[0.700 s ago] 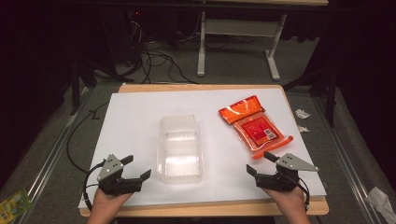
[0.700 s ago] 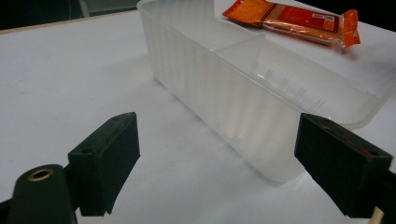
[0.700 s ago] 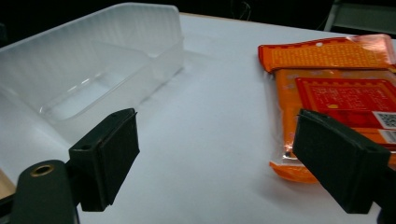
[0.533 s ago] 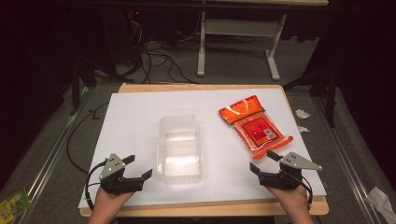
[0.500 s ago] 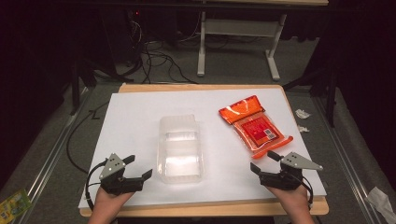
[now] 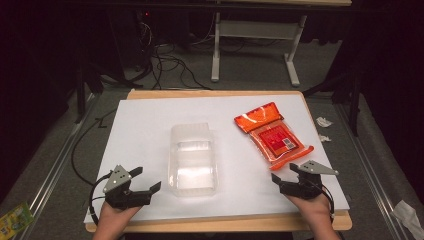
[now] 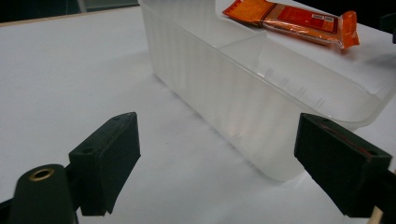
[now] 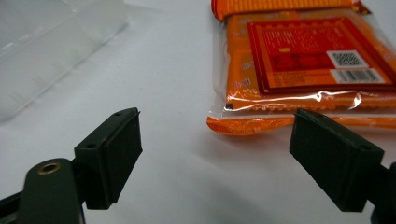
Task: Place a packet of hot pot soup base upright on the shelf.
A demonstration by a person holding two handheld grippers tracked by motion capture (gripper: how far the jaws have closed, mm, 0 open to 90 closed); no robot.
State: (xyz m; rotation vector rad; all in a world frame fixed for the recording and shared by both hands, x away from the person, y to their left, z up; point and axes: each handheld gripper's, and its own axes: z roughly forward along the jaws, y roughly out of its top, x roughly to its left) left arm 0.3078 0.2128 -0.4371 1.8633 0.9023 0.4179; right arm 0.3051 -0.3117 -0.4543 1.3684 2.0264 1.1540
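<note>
Nothing is moved yet: both the left gripper (image 6: 145, 181) and right gripper (image 6: 286, 173) stand wide and empty, the orange snack packet (image 6: 272, 134) lying beside the clear plastic container (image 6: 192, 159) on the desk (image 6: 140, 130).

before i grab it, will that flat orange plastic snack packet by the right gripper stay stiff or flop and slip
The flat orange plastic snack packet will probably flop: it is thin and lies flat on the white table sheet. Its glossy, crinkled clear film suggests the jaws may slip. The sealed near edge looks like the easiest pinch for the open right gripper.
</note>
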